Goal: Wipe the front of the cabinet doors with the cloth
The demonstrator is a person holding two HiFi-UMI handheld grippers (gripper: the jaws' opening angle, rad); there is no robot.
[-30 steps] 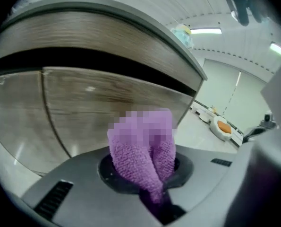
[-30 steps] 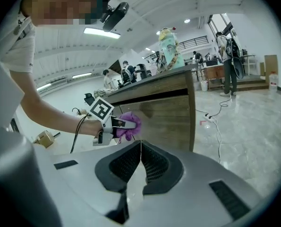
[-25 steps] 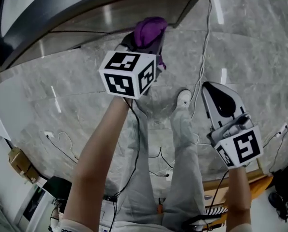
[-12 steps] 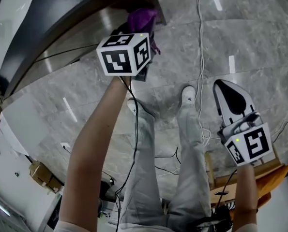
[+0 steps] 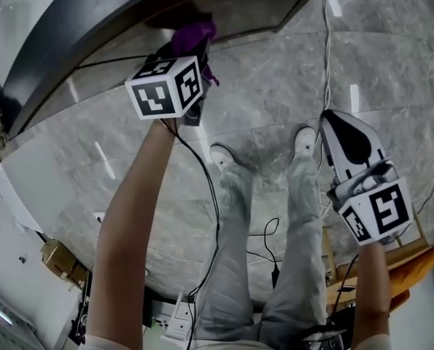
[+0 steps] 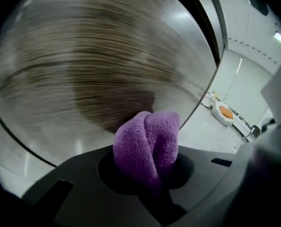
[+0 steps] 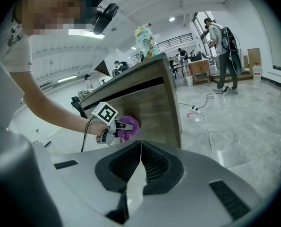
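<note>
My right tongs (image 7: 140, 161) hang near me, low over the grey floor (image 5: 275, 86). Their jaws are closed together with nothing between them. Farther out, my left tongs (image 6: 147, 171) are clamped on the bunched purple cloth (image 6: 147, 143). The cloth rests against the wood-grain front of the cabinet door (image 7: 149, 110), below the dark gap under the top.
</note>
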